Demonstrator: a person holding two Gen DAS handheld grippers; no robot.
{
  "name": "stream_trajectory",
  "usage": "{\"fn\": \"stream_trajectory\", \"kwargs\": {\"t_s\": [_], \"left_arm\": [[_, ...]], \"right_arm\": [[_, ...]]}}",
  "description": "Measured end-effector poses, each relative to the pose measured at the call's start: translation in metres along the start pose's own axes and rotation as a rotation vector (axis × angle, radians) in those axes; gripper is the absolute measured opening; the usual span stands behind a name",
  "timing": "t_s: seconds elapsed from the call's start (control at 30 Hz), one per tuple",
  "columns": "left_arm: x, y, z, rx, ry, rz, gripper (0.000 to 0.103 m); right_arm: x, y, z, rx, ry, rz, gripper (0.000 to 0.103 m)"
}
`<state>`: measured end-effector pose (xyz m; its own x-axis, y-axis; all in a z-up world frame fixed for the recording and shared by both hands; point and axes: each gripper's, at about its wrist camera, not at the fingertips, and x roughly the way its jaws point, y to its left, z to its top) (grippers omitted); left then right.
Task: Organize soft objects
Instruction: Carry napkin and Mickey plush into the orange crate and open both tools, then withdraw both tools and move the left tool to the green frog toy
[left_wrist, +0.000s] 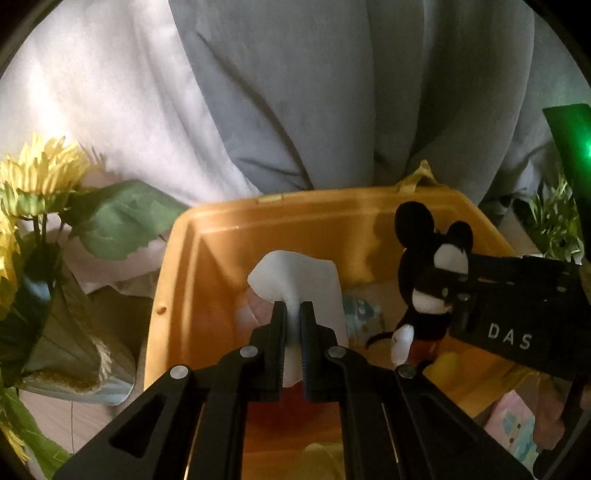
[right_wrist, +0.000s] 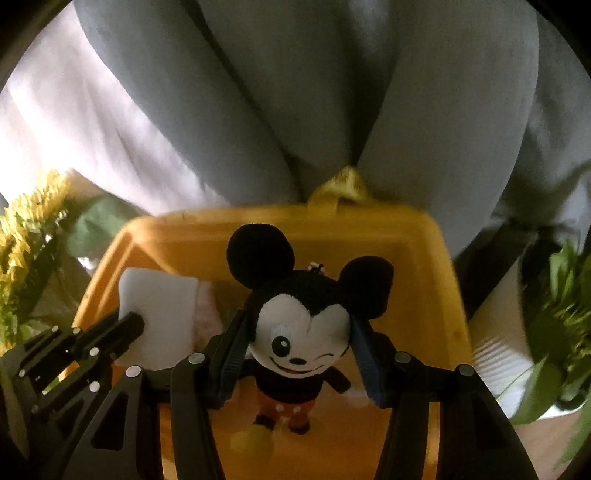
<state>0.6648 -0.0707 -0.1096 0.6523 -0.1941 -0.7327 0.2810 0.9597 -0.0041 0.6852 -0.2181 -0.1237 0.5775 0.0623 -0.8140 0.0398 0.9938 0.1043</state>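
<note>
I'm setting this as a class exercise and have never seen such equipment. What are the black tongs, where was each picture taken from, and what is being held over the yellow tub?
A person holds two hand-operated grippers; each carries a camera looking along its jaws. In the left camera's picture, the left gripper is shut on a white cloth. In the right camera's picture, the right gripper clamps a mouse doll by its head. Both hang over the yellow tub, which already holds some soft things. Yellow flowers stand beside it.

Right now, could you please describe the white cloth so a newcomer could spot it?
Find the yellow bin below the grey curtain. Over its left half, the left tool pinches the cloth. It is plain white and flat, unlike the black-eared mouse doll beside it.
</note>
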Motion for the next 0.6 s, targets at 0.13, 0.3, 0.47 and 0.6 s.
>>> {"fn": "stream_trajectory", "kwargs": {"t_s": [0.13, 0.3, 0.47, 0.6], "left_arm": [[0.003, 0.000, -0.001, 0.002, 0.015, 0.003, 0.036], [-0.010, 0.001, 0.000, -0.008, -0.013, 0.010, 0.045], [-0.035, 0.003, -0.001, -0.012, -0.065, 0.024, 0.045], [-0.061, 0.003, -0.004, -0.017, -0.113, 0.035, 0.047]], "right_arm": [[0.004, 0.005, -0.003, -0.021, 0.034, 0.009, 0.060], [-0.012, 0.007, -0.001, -0.044, -0.033, -0.008, 0.062], [-0.037, 0.011, 0.003, -0.046, -0.106, -0.021, 0.063], [-0.057, 0.016, 0.001, -0.055, -0.154, -0.023, 0.063]]}}
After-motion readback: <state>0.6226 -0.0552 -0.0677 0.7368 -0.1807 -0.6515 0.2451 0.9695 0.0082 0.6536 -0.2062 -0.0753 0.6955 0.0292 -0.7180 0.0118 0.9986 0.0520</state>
